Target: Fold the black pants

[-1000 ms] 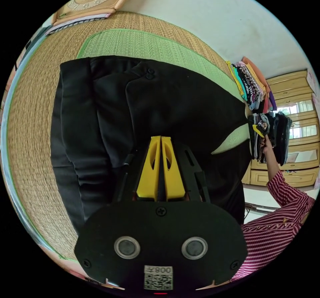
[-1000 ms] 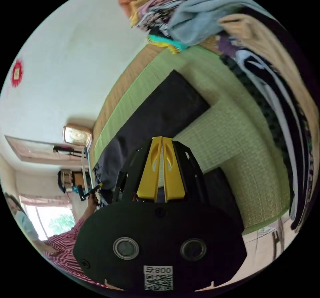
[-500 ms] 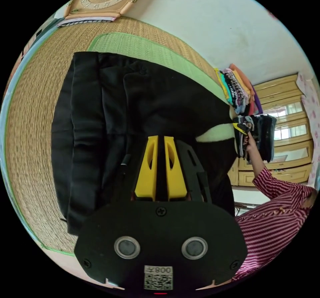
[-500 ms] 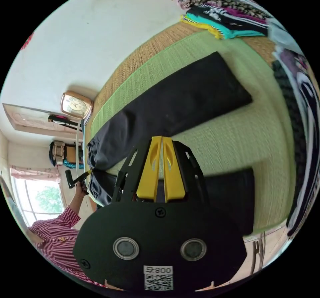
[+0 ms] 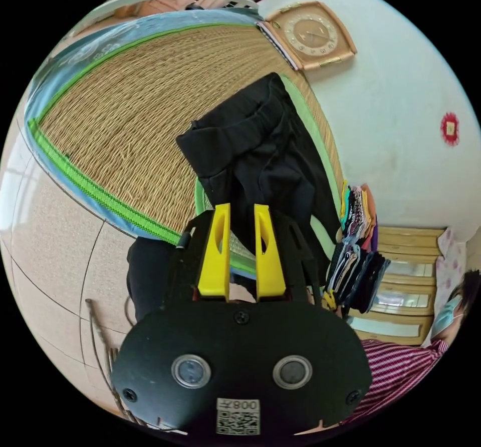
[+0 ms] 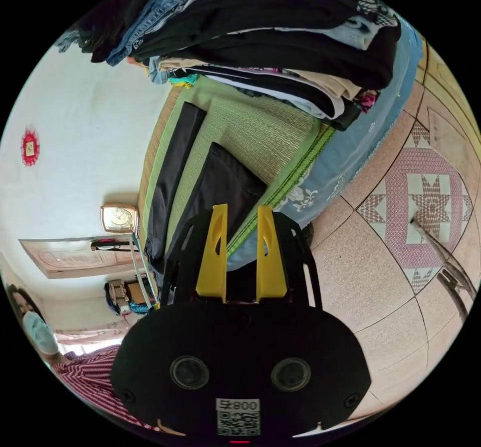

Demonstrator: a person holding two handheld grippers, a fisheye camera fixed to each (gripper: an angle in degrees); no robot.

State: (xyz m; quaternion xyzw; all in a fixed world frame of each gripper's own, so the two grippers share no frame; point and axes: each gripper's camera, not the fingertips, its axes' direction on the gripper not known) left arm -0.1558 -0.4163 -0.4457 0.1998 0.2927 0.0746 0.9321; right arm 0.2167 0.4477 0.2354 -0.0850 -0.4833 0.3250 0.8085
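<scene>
Both grippers have let go and pulled back since a second ago: then each pair of yellow jaws stood nearly closed, low over the cloth, and now the left gripper [image 5: 242,216] and the right gripper [image 6: 242,216] each stand with jaws parted and nothing between them, held off the edge of the bed over the tiled floor [image 6: 396,247]. Spread on the green woven mat [image 6: 250,126], the black pants [image 5: 260,161] lie lengthwise along the bed. In the left gripper view the bunched waist end [image 5: 225,136] is ahead of the jaws and slightly to their left, near the wall clock [image 5: 313,34]. In the right gripper view the two legs [image 6: 220,186] run side by side away from the jaws, apart from each other with mat showing between them, their hems pointing toward the stacked pile of folded clothes [image 6: 280,41]. So the long axis runs waist to hem between the two hands; the left gripper seems nearer the waist, the right nearer the near leg's hem. Bringing one leg over the other looks like the step ahead, and it likely turns on that near leg.
</scene>
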